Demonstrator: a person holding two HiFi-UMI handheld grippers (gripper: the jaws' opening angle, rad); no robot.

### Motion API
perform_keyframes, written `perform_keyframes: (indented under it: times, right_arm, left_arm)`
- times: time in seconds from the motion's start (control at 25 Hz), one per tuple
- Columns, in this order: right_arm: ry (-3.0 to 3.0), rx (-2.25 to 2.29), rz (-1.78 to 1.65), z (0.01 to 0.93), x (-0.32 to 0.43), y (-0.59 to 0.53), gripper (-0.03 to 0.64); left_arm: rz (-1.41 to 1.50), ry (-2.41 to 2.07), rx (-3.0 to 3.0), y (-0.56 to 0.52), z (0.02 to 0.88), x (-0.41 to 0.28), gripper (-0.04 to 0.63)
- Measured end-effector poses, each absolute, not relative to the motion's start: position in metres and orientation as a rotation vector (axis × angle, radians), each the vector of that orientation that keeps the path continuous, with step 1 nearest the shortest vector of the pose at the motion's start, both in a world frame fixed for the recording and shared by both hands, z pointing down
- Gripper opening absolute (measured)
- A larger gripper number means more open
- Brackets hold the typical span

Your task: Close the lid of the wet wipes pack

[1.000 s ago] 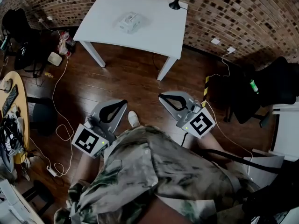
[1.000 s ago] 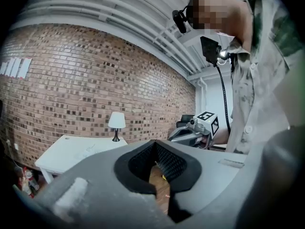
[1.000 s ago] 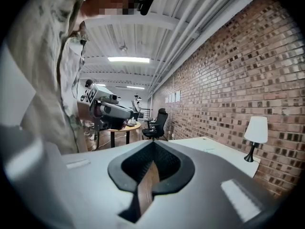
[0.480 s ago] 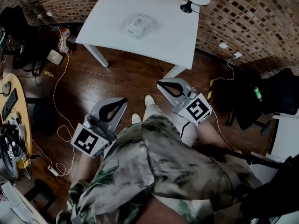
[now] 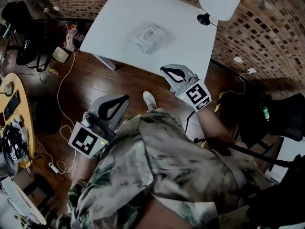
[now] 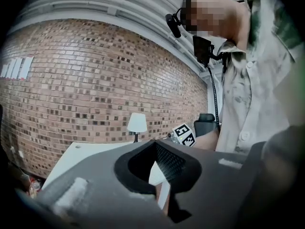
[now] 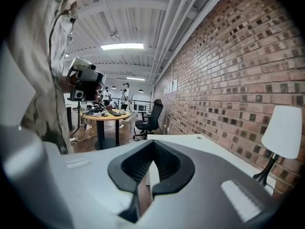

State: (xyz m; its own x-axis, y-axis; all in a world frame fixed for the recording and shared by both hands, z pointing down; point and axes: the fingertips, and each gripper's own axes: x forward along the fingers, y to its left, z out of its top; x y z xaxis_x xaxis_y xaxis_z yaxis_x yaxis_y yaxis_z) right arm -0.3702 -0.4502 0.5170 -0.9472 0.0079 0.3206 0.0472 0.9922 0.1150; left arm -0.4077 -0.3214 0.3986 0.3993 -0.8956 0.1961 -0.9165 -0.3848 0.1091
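Two hand-held grippers, then. Is either one holding anything?

No. The left hand-held gripper (image 5: 127, 98) has its jaws closed tip to tip with nothing between them, and the right hand-held gripper (image 5: 163, 69) is the same. Each gripper's own view shows only the hollow between its dark pads.

Where is the wet wipes pack (image 5: 148, 37)?

It lies on the white counter (image 5: 114, 20), near the middle and well apart from both grippers. It's too small to tell how the lid sits.

And the grippers?

In the head view the right one shows against the counter's near edge. The left one hangs lower over the wooden floor (image 5: 119, 82), beside a pale shoe (image 5: 149, 99).

Anything else on the counter?

A white lamp (image 5: 219, 1) at the far corner, by the brick wall (image 5: 267, 37).
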Motion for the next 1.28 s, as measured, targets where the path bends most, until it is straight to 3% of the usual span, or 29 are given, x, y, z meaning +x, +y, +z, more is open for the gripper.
perform_keyframes:
  times: [0.52, 1.28]
  right_arm:
    - [-2.669, -0.133, -0.127, 0.615, -0.440, -0.568, 0.003]
    - [-2.558, -0.217, -0.141, 0.671, -0.500, -0.609, 0.003]
  left_arm:
    - [0.161, -1.724, 2.338, -0.407, 0.405, -0.453, -0.002]
    - [0.197, -1.871, 2.234, -0.433, 0.408, -0.485, 0.000]
